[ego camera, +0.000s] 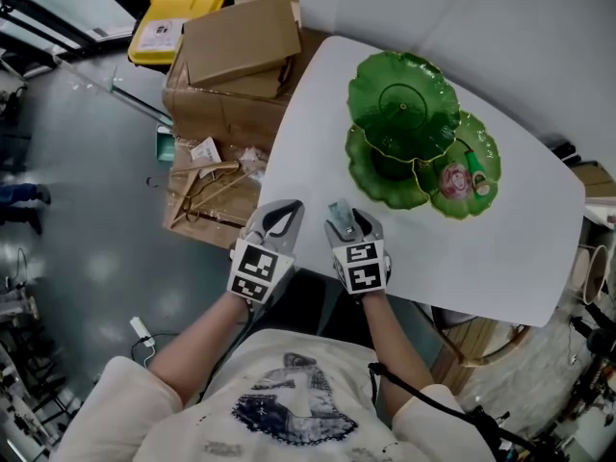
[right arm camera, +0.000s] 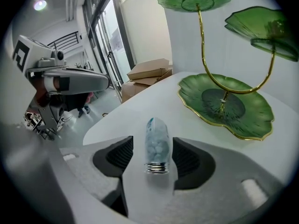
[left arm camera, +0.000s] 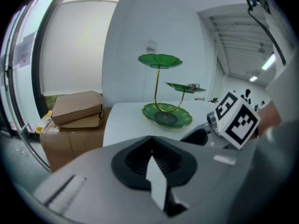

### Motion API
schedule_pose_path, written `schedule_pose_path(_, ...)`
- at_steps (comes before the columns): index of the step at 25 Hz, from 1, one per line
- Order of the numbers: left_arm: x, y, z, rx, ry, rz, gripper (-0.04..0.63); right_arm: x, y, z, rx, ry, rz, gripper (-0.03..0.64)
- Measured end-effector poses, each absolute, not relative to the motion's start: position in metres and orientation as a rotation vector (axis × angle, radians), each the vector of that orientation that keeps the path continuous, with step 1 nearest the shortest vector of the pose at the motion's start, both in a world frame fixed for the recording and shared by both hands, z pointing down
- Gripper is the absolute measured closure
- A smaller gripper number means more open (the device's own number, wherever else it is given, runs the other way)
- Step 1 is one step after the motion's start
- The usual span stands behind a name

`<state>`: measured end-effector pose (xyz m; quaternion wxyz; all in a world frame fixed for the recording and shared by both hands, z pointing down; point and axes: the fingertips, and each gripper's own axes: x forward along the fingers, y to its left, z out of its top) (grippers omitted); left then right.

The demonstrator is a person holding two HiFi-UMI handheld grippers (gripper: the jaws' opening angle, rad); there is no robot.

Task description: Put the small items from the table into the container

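A small clear bottle [right arm camera: 156, 146] of pale blue-white pellets lies on the white table [ego camera: 318, 114] near its front edge, metal cap toward me. My right gripper [right arm camera: 153, 144] is open around it, with a gap between each pad and the bottle. From above, the bottle [ego camera: 339, 219] shows between that gripper's [ego camera: 344, 215] jaws. My left gripper [ego camera: 281, 210] hovers just left of it, shut, with nothing seen in it [left arm camera: 150, 154]. The green leaf-shaped tiered stand [ego camera: 404, 104] is at the far side; its right-hand tray holds a pink item [ego camera: 454, 181] and a green item [ego camera: 478, 176].
Cardboard boxes [ego camera: 241, 41] and a yellow case [ego camera: 178, 17] sit on the floor left of the table, with hangers [ego camera: 207, 186] below them. The table's left edge runs beside my left gripper. The stand's lowest tray [right arm camera: 233, 106] lies just beyond the bottle.
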<state>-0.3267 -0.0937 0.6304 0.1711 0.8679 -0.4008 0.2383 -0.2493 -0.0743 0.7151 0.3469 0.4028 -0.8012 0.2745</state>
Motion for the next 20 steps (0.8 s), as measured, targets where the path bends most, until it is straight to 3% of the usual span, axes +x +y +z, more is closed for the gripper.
schedule_pose_path(9,-0.334,-0.090,0.630,2.459,-1.145,0.690,0.606,-0.249,-0.075,0.723,1.045,-2.033,0.703,0.396)
schedule_pose_path(12,-0.338,-0.091,0.628,2.460,-1.153,0.692,0.606,-0.247,-0.078,0.722,1.056,-2.021,0.687,0.440)
schedule_pose_path(20,-0.340,-0.090,0.617,2.468,-1.175,0.675,0.606,-0.243,-0.073,0.717,1.066,-2.012,0.689,0.445)
